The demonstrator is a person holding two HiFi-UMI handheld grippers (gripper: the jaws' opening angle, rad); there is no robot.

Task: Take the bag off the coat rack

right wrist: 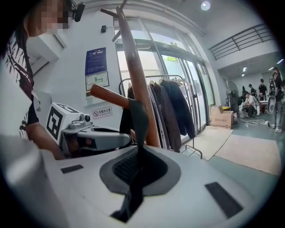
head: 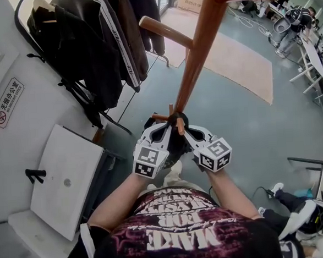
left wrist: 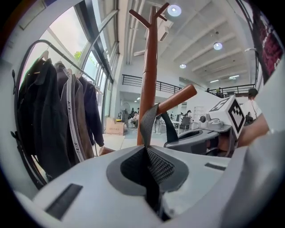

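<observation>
Office | black woven bag strap [left wrist: 148, 124] over coat rack peg [left wrist: 176, 99] | left gripper [left wrist: 149, 167], right gripper [right wrist: 138, 164]: fingers [right wrist: 124, 168] pinching strap

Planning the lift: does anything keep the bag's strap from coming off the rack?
Only the peg itself: the strap loops over it near the trunk, and it slants upward to its tip. Nothing else visible blocks.

The tall wooden coat rack [head: 200, 46] is glossy reddish-brown, and the woven bag strap [left wrist: 148, 122] is black. The left gripper [left wrist: 147, 164] and right gripper [right wrist: 138, 167] are pale grey with dark textured fingers [left wrist: 161, 167], each bearing a cube [head: 151, 160] of black-and-white square markers. The floor [head: 294, 127] is teal-grey.
</observation>
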